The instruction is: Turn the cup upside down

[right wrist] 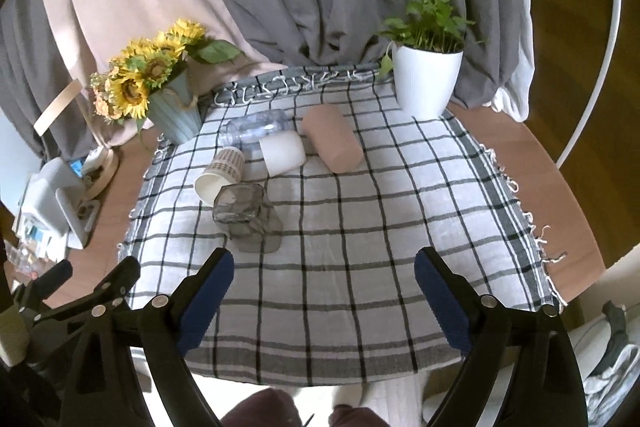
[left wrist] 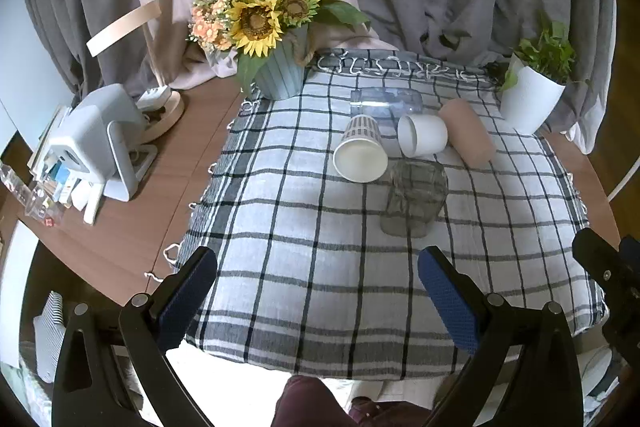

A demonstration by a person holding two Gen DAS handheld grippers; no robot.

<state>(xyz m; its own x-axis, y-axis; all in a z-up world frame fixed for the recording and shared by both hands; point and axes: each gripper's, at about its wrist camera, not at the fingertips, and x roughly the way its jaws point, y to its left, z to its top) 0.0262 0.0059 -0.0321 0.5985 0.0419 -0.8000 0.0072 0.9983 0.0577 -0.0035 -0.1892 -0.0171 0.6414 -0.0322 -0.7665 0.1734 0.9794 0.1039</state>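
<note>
Several cups lie on their sides on a checked cloth (left wrist: 312,267): a patterned paper cup (left wrist: 360,151) (right wrist: 222,173), a white cup (left wrist: 423,135) (right wrist: 283,151), a pink cup (left wrist: 467,131) (right wrist: 332,138), a clear plastic cup (left wrist: 386,102) (right wrist: 256,131) and a grey glass cup (left wrist: 414,198) (right wrist: 246,217) nearest to me. My left gripper (left wrist: 318,271) is open and empty over the cloth's near part. My right gripper (right wrist: 324,273) is open and empty, just short of the grey glass cup.
A sunflower pot (left wrist: 280,67) (right wrist: 176,115) stands at the cloth's back left, a white plant pot (left wrist: 530,99) (right wrist: 426,83) at the back right. A grey device (left wrist: 100,143) and clutter sit on the wooden table (left wrist: 152,195) to the left. Curtains hang behind.
</note>
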